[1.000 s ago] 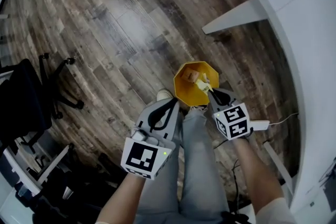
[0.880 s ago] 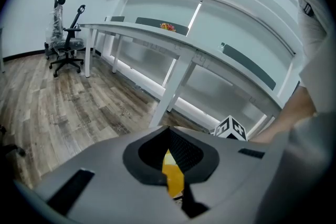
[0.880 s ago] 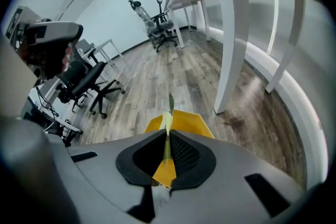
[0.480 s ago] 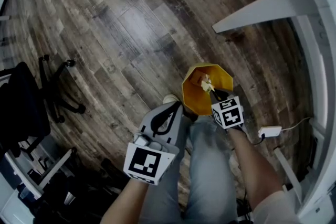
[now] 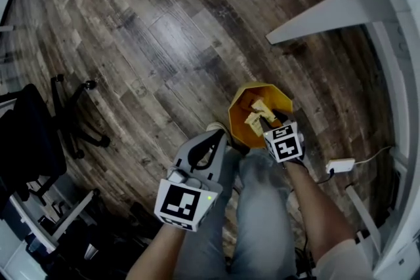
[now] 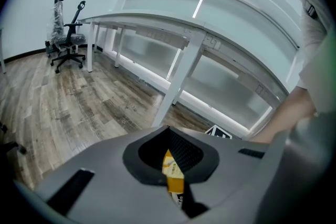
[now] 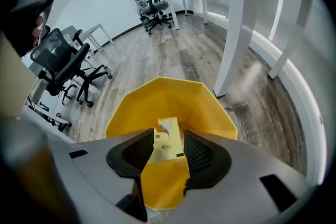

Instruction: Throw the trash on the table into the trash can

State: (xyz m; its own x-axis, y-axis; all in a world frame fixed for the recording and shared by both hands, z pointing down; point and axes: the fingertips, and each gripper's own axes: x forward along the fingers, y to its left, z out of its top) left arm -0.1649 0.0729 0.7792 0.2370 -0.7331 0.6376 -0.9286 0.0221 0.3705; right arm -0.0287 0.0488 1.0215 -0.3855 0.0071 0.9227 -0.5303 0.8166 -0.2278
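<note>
Head view, looking steeply down on a floor of grey-brown wooden planks. A white desk frame curves along the right edge, and a black office chair stands at the left. A small white box with a cable lies on the floor near the person's jeans-clad legs. In the gripper views, more white desks and office chairs stand along pale walls.

A bright yellow trash can with an angular, many-sided rim stands on the floor just in front of the person's feet.

The right gripper points down into the can's mouth. Its jaws have just been opening and now stand apart, with a pale yellow, crumpled snack wrapper loose between the pads, directly above the can's yellow interior.

The left gripper hangs beside the can, above the floor. Its jaws are clenched on a second small yellow packet, pinched upright between the ribbed black pads.
</note>
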